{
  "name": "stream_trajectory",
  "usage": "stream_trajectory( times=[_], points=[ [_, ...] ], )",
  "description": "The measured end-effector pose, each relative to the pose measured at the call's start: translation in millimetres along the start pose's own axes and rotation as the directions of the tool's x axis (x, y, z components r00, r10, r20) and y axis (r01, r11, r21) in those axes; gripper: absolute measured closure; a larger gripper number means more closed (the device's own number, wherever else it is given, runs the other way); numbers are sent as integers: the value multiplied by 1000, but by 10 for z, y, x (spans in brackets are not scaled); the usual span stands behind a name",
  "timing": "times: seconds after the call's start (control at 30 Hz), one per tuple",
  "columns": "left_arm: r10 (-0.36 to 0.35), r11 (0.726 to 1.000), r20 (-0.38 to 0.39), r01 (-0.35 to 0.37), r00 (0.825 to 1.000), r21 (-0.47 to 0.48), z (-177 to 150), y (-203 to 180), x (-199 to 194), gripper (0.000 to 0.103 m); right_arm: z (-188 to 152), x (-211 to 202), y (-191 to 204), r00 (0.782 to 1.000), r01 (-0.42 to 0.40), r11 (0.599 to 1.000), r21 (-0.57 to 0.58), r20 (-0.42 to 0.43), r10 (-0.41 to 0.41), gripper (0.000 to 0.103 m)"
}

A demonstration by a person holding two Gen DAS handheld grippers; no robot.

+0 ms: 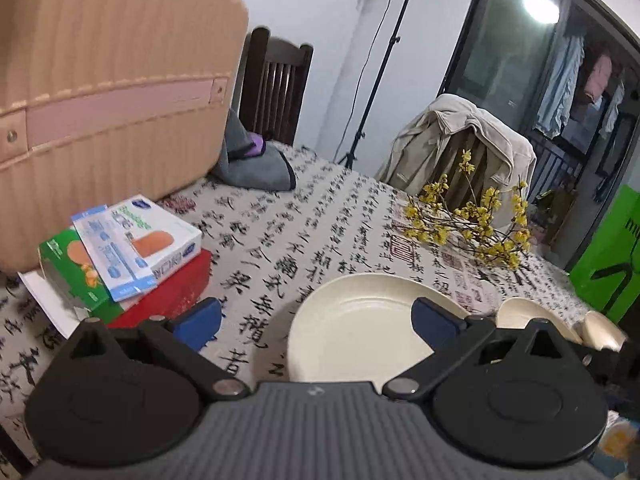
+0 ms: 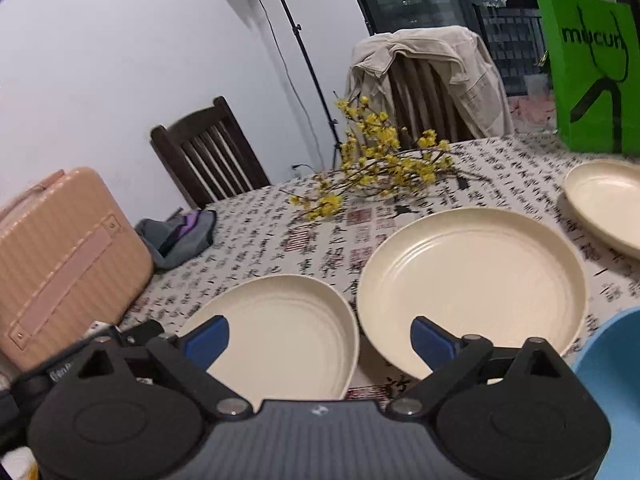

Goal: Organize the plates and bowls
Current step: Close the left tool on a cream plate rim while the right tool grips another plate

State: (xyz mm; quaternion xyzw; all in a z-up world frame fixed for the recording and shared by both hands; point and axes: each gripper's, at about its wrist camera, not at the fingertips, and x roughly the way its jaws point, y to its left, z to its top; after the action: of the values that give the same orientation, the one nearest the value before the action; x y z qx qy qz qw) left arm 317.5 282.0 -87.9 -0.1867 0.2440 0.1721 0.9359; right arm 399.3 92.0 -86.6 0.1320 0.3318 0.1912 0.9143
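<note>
In the left wrist view my left gripper [image 1: 316, 324] stands open low over the calligraphy tablecloth. Its right finger [image 1: 434, 322] is in front of a cream plate [image 1: 356, 332], and nothing is gripped. Two more cream dishes [image 1: 520, 314] show at the right edge behind that finger. In the right wrist view my right gripper [image 2: 320, 342] is open above the near part of a small cream plate [image 2: 280, 328], with its pads clear of it. A larger cream plate [image 2: 472, 280] lies just to the right, a third cream plate [image 2: 608, 204] farther right, and a blue bowl [image 2: 612, 380] at the bottom right corner.
A peach suitcase [image 1: 108, 100] fills the table's left side, with a stack of boxes [image 1: 132, 248] in front of it. A yellow flower branch [image 2: 380, 168] lies across the middle. A grey pouch [image 2: 180, 236], a green bag [image 2: 592, 72] and two chairs line the far edge.
</note>
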Motion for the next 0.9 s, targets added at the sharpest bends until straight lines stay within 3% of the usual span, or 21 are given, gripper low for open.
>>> stream_trajectory(
  times=[0.3, 0.6, 0.8, 0.9],
  points=[
    [-5, 1000, 21, 5, 1000, 28, -110, -22, 52, 0, -44, 84, -118, 998, -27, 998, 64, -46, 30, 23],
    [4, 1000, -20, -4, 1000, 16, -153, 33, 174, 2, -125, 164, -169, 992, -46, 994, 100, -111, 57, 52],
    [14, 1000, -40, -13, 999, 21, -182, 26, 216, 15, -155, 194, -147, 992, -44, 995, 90, -113, 54, 63],
    [23, 999, -61, -21, 998, 31, -207, 15, 267, 27, -177, 235, -141, 992, -25, 997, 79, -119, 34, 69]
  ],
)
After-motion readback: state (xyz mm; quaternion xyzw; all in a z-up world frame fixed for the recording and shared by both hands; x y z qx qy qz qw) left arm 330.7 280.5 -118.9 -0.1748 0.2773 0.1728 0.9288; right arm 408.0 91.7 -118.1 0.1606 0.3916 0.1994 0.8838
